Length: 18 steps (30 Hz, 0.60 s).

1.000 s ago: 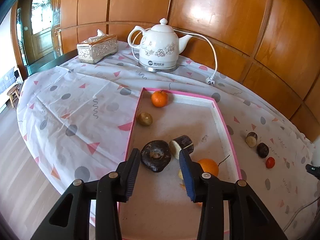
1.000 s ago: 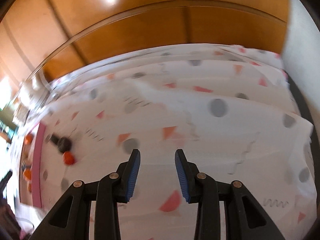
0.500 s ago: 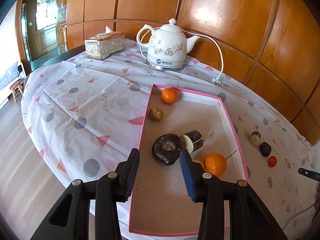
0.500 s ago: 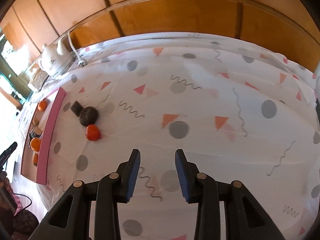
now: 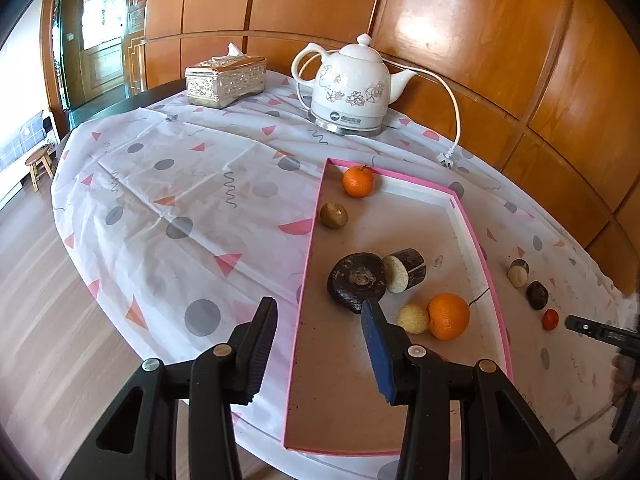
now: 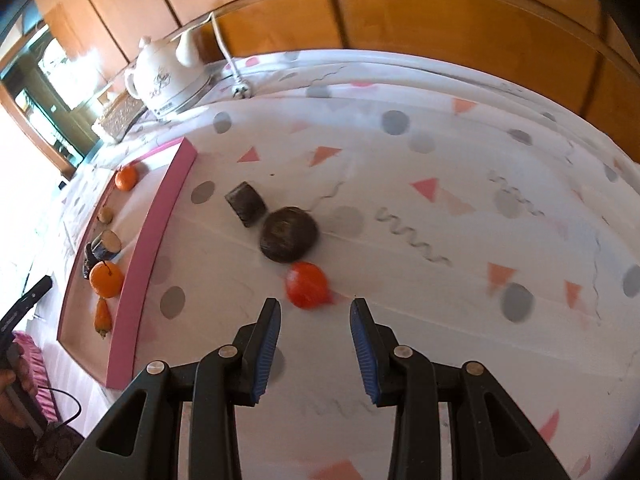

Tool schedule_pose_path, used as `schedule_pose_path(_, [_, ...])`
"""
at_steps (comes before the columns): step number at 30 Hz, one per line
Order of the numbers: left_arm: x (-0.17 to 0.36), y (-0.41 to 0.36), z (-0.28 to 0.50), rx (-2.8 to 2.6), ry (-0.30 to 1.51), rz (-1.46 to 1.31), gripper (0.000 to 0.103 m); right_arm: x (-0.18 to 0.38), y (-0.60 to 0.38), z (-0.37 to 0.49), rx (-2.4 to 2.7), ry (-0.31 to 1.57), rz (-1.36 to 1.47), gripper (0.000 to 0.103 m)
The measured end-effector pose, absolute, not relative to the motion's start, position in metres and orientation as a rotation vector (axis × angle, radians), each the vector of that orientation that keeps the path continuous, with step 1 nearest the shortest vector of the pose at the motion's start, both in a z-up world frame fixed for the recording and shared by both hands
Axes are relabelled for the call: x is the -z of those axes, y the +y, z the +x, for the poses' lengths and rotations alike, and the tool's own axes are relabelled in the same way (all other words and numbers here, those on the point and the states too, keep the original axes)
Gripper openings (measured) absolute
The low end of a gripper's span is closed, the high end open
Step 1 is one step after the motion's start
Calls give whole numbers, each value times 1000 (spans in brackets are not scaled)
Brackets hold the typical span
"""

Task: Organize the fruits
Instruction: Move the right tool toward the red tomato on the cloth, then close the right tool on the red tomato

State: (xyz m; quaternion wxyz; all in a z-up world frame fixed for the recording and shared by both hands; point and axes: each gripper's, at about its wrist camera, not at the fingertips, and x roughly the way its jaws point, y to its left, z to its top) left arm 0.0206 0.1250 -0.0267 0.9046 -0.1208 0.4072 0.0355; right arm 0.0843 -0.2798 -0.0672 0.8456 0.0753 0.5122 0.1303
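Note:
A pink-rimmed tray (image 5: 310, 240) holds a mandarin (image 5: 358, 181), a brown fruit (image 5: 334, 215), a dark round fruit (image 5: 356, 280), a cut dark cylinder (image 5: 406, 270), a pale yellow fruit (image 5: 413, 319) and an orange (image 5: 448, 316). My left gripper (image 5: 320, 344) hovers open and empty over the tray's near left rim. On the cloth right of the tray lie a dark cut piece (image 6: 246, 203), a dark round fruit (image 6: 289, 239) and a small red fruit (image 6: 308, 285). My right gripper (image 6: 314, 340) is open and empty, with the red fruit just beyond its fingertips.
A white kettle (image 5: 348, 92) with its cord and plug (image 5: 444, 158) and a silver tissue box (image 5: 226, 80) stand at the back of the round table. The cloth-covered table edge (image 5: 132, 300) drops to wooden floor on the left. Wood panelling runs behind.
My right gripper has swept across the cloth and rolled, so the three loose fruits have come from far left to just ahead of its fingertips. My left gripper has drawn slightly back from the tray.

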Motion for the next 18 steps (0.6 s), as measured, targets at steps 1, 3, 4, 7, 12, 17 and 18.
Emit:
schedule_pose_path(1, [27, 126, 20, -75, 841, -251, 44, 68, -275, 87, -272, 1083, 144, 36])
schedule_pose_path(3, [27, 128, 20, -78, 841, -253, 45, 71, -266, 94, -266, 1093, 114, 36])
schedule_pose_path(4, [27, 129, 19, -80, 840, -254, 45, 73, -263, 96, -265, 1100, 105, 36])
schedule_pose_path(7, [29, 132, 17, -87, 843, -259, 45, 79, -257, 102, -255, 1119, 81, 36])
schedule_pose_path(12, [30, 135, 15, -95, 843, -266, 45, 86, -252, 103, -234, 1124, 41, 35])
schedule_pose_path(17, [30, 134, 14, -89, 842, -264, 46, 91, -249, 100, -222, 1124, 30, 28])
schedule_pose_path(18, [30, 133, 14, -87, 842, -263, 46, 90, -250, 99, -227, 1122, 41, 28])
